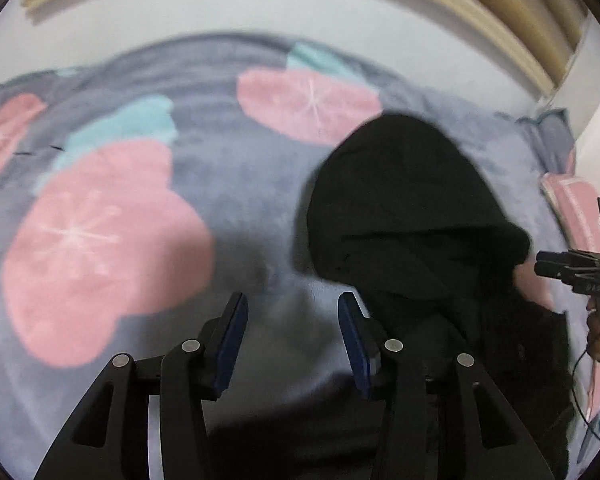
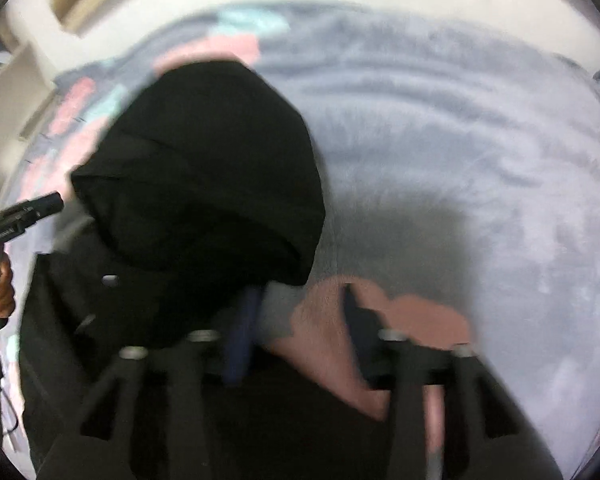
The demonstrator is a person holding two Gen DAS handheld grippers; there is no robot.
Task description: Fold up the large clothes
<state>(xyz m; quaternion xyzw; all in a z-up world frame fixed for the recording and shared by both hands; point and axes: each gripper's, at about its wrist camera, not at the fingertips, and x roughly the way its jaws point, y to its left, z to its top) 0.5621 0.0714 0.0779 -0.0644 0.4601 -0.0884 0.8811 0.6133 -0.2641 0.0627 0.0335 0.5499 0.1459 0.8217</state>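
Black hooded garment (image 1: 412, 216) lies on grey floral blanket (image 1: 228, 184). Left gripper (image 1: 293, 320) released, empty, just left of garment. Right gripper (image 2: 300, 320) released, empty, just right.

A grey plush blanket (image 1: 236, 184) covered the bed, wrinkled into soft curved ridges toward its far edge. It carried large pink flower shapes (image 1: 100, 248), each with a pale starburst at its middle, and smaller teal patches (image 1: 132, 120) beside them. The right wrist view showed mostly plain grey pile (image 2: 460, 152), with a single pink patch (image 2: 324, 320) near the bottom (the picture was blurred there). Behind the bed stood a white wall (image 1: 204, 4), crossed by pale wooden slats (image 1: 480, 4) at the upper right of the left wrist view.
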